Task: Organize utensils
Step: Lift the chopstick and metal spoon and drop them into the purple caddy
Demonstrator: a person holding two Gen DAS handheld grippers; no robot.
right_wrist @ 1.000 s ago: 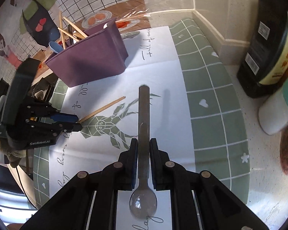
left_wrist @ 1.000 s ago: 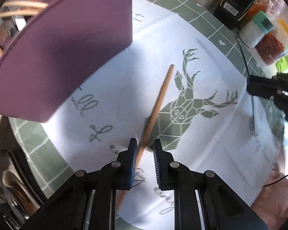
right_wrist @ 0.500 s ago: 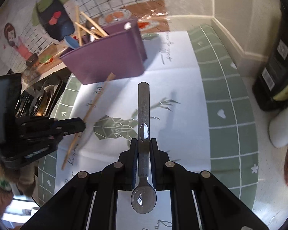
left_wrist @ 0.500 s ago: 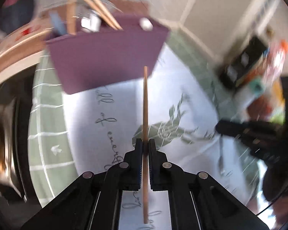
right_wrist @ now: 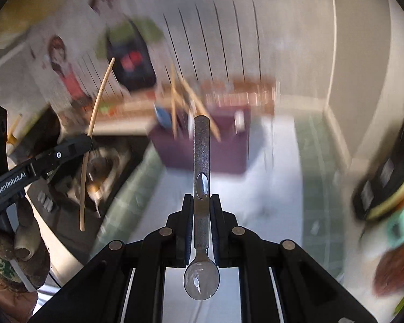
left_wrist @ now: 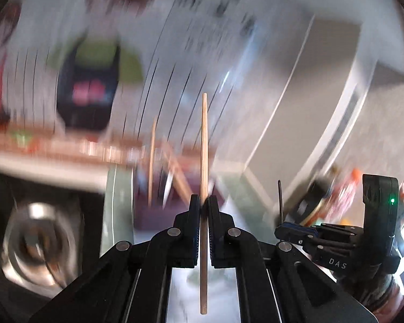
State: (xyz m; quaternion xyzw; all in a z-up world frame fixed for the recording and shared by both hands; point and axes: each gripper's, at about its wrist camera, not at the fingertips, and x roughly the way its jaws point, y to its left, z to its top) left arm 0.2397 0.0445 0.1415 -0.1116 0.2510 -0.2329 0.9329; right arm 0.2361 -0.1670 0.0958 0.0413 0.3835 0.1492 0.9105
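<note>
- Left tool pinching thin wooden chopstick, right tool pinching flat-handled metal spoon
- Best lowered handle-first, steadily, into purple fabric holder, clear of sticks inside

The right hand-held gripper clamps a metal spoon by its handle, the bowl toward the camera and the handle's end pointing at the purple holder on the tabletop. Chopsticks and other utensils stand in that holder. At the left, the left hand-held gripper grips a single wooden chopstick near its middle, held roughly upright in the air.
</note>
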